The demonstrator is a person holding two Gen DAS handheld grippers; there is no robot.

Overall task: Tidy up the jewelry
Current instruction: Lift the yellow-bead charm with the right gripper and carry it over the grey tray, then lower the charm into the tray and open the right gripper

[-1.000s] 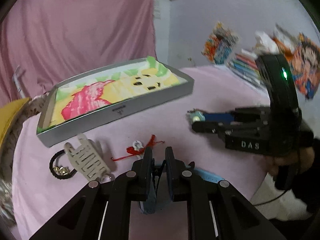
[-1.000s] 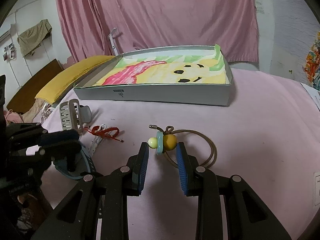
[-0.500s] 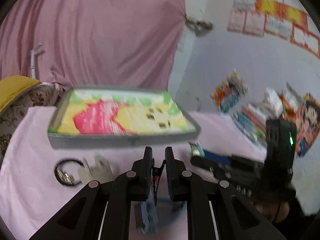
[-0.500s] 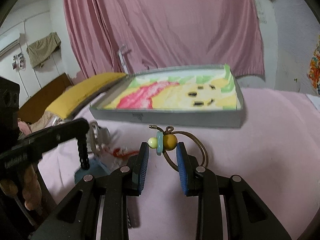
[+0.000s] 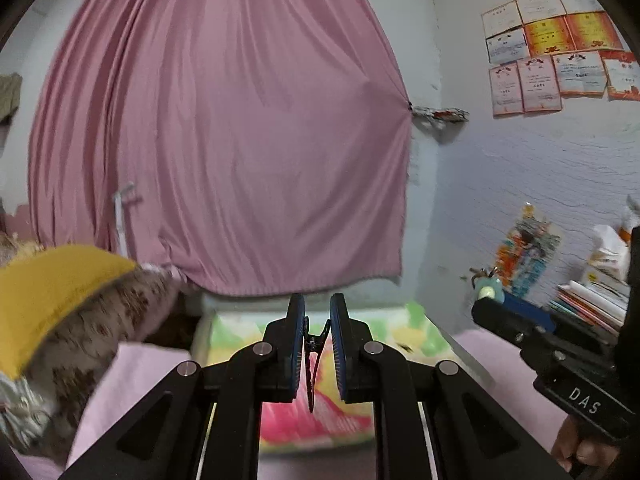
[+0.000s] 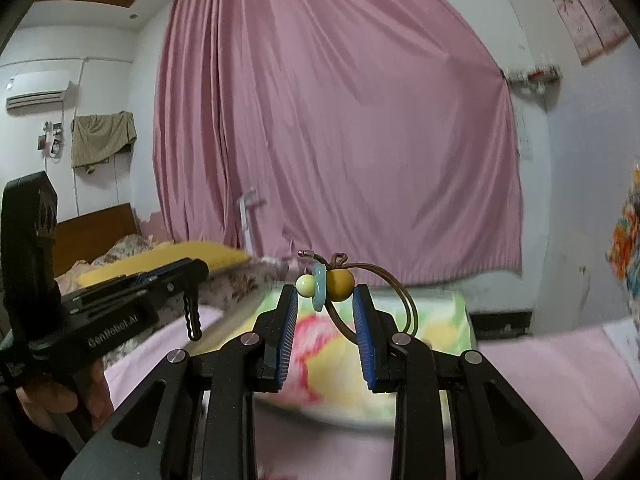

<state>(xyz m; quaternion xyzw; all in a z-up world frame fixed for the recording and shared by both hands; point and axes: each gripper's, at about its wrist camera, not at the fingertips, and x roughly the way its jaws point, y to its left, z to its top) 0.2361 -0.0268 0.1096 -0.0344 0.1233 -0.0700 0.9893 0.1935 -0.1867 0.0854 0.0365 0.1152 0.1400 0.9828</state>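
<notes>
Jewelry is carried here toward the shallow grey tray with a bright pink, yellow and green picture inside (image 6: pixel 460 312), which lies on the pink-covered bed (image 6: pixel 560 360) near its far edge, under the big pink curtain (image 6: pixel 340 120). Nothing can be seen lying inside the tray, though the view of it is blurred, so the sorting seems to be at its beginning. The right gripper (image 6: pixel 325 304) holds the brown cord hair tie with a yellow ball, a pale green bead and a light blue disc (image 6: pixel 340 280) between its narrow blue pads, just above the tray. The left gripper (image 5: pixel 317 322) is almost closed on a thin black hair clip (image 5: pixel 312 360), which hangs down over the tray. Both pieces must be lowered and released; other items are out of view.
</notes>
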